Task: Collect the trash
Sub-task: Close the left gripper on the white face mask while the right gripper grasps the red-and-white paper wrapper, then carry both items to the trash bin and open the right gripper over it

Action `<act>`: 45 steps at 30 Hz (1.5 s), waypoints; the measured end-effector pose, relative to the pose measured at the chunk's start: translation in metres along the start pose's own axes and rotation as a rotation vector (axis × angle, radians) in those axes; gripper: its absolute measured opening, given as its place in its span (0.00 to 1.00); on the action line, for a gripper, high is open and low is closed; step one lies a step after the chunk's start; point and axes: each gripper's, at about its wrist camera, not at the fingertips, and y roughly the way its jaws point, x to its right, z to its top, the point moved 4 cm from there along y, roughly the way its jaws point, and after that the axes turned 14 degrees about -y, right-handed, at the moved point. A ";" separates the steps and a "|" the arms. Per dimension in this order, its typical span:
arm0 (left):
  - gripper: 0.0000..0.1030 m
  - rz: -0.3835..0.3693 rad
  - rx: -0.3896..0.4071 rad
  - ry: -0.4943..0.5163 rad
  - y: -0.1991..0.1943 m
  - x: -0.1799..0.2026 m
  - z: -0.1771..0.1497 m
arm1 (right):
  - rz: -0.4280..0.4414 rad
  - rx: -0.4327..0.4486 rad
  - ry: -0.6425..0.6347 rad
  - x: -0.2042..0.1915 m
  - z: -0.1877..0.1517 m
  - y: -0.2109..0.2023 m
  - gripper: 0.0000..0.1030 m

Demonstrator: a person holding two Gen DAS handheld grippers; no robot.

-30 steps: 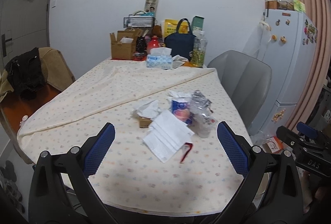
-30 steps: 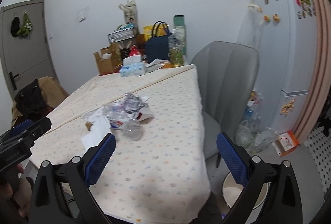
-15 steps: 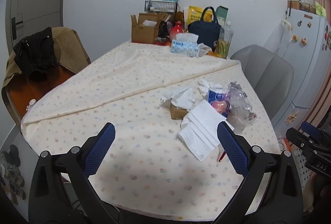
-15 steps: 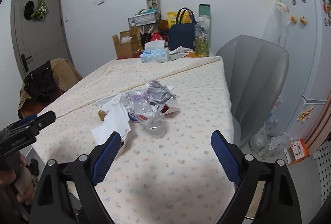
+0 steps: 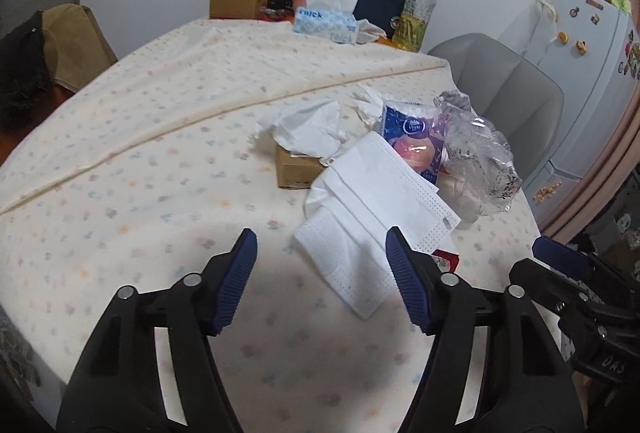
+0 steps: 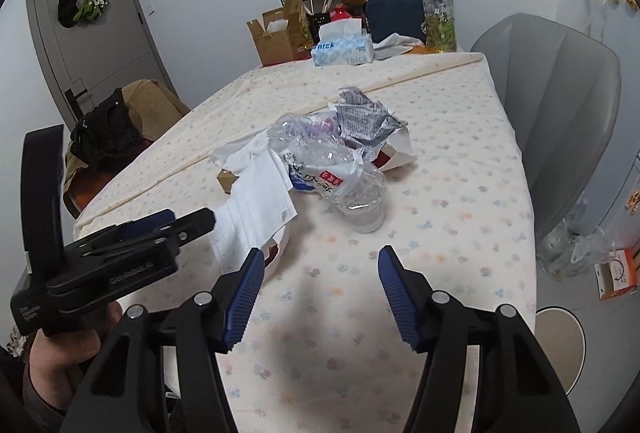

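We hold both grippers, left [image 5: 320, 253] and right [image 6: 320, 269], over the trash pile [image 5: 380, 169] on the table [image 5: 160, 113]; both jaws are half-open, closing, empty.

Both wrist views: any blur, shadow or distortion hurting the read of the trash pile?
Left wrist: strong fisheye bend with dark corners, soft tablecloth print, a gripper shadow on the cloth near the fingers, mask sharp. Right wrist: the same bend, crushed bottle clear, mild glare on it.
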 end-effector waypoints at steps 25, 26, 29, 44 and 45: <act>0.07 -0.010 0.052 -0.123 -0.039 -0.041 0.002 | -0.079 -0.112 -0.120 -0.043 -0.007 0.063 0.55; 0.07 -0.007 0.056 -0.127 -0.041 -0.044 0.003 | -0.091 -0.114 -0.122 -0.043 -0.009 0.064 0.52; 0.07 -0.002 0.060 -0.140 -0.044 -0.052 0.002 | -0.114 -0.116 -0.144 -0.044 -0.010 0.063 0.33; 0.07 -0.049 0.157 -0.110 -0.088 -0.028 0.011 | -0.001 -0.003 -0.127 -0.047 -0.004 0.005 0.02; 0.07 -0.056 0.166 -0.105 -0.093 -0.025 0.014 | -0.001 0.006 -0.124 -0.046 -0.003 0.001 0.02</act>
